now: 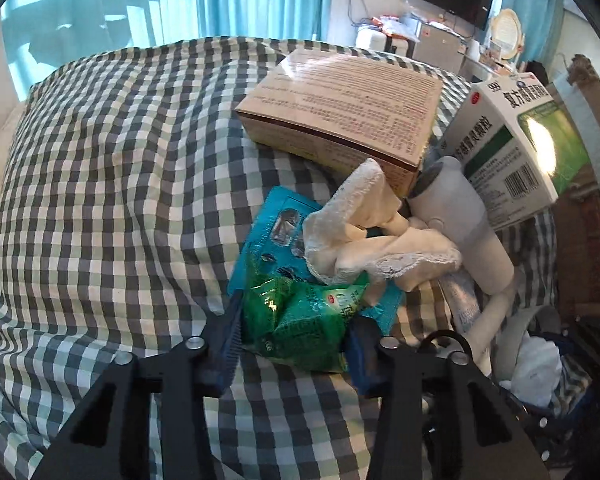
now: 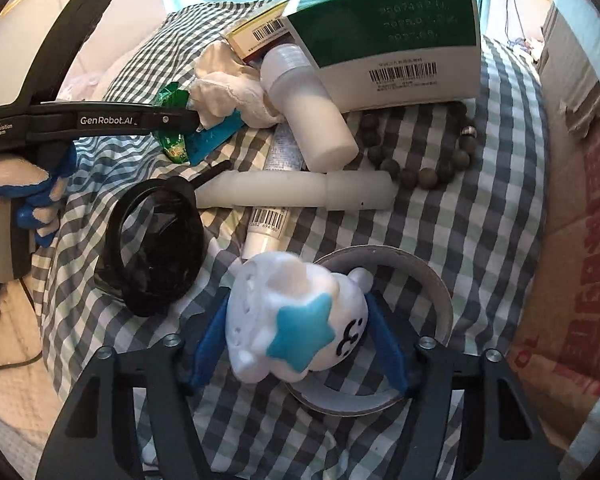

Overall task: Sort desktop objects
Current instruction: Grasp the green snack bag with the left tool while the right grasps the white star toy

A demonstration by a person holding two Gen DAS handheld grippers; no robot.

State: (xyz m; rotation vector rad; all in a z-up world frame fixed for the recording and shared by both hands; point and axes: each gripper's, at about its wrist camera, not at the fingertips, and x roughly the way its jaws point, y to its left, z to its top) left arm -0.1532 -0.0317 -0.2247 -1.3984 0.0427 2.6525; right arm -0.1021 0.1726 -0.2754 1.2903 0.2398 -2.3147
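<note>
In the left wrist view my left gripper (image 1: 298,308) has its blue pads pressed on both sides of a crinkled green packet (image 1: 300,320). The packet lies on a teal packet (image 1: 276,232), beside a white lace cloth (image 1: 364,240). In the right wrist view my right gripper (image 2: 296,294) brackets a white toy with a blue star (image 2: 284,320). Its blue fingers (image 2: 210,340) touch the toy's sides. The toy rests on a grey tape ring (image 2: 432,276). The left gripper's black body (image 2: 100,120) shows at the left, held by a gloved hand (image 2: 20,192).
A checked cloth (image 1: 120,180) covers the surface. Piled behind are a tan box (image 1: 340,108), a green-and-white medicine box (image 2: 396,40), a white bottle (image 2: 312,120), a white tube (image 2: 300,190), a bead bracelet (image 2: 428,168) and a black lens (image 2: 156,240). A cardboard box (image 2: 572,280) stands at the right.
</note>
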